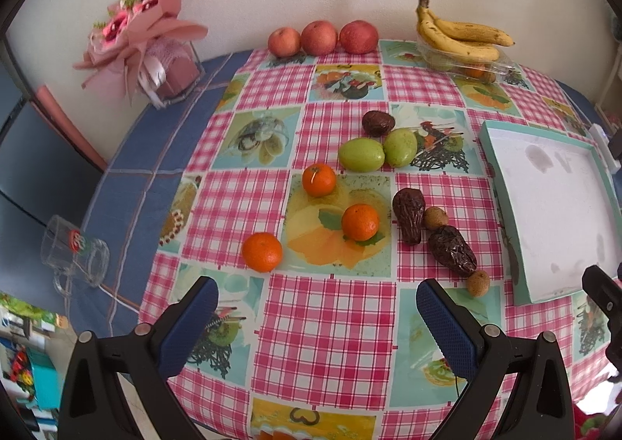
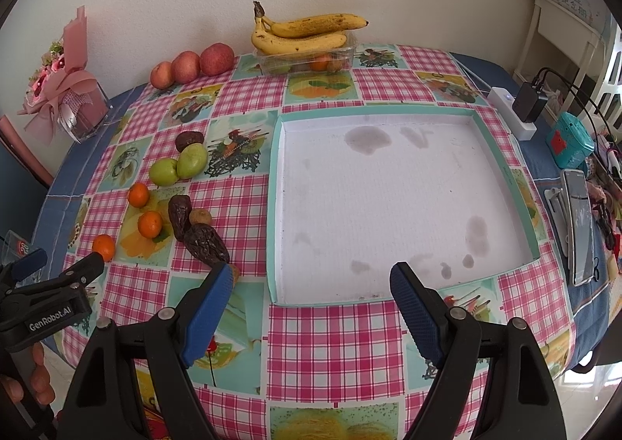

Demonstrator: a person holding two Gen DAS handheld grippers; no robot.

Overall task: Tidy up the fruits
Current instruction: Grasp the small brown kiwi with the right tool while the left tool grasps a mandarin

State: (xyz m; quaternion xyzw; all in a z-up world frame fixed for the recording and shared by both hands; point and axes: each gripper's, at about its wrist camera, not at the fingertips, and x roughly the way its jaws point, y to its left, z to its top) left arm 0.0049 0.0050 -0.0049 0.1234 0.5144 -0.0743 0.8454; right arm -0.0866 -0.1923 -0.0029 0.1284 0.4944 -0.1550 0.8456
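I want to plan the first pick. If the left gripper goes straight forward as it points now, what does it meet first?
Probably the nearest orange; the open left gripper has only bare tablecloth before it. Depth is uncertain.

Small brown fruit (image 2: 234, 273) — half hidden behind right gripper's finger (image 2: 206, 317).

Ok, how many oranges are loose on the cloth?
3: one nearest the left gripper, one mid-cloth, one behind it. Another shows inside the container; more may hide there.
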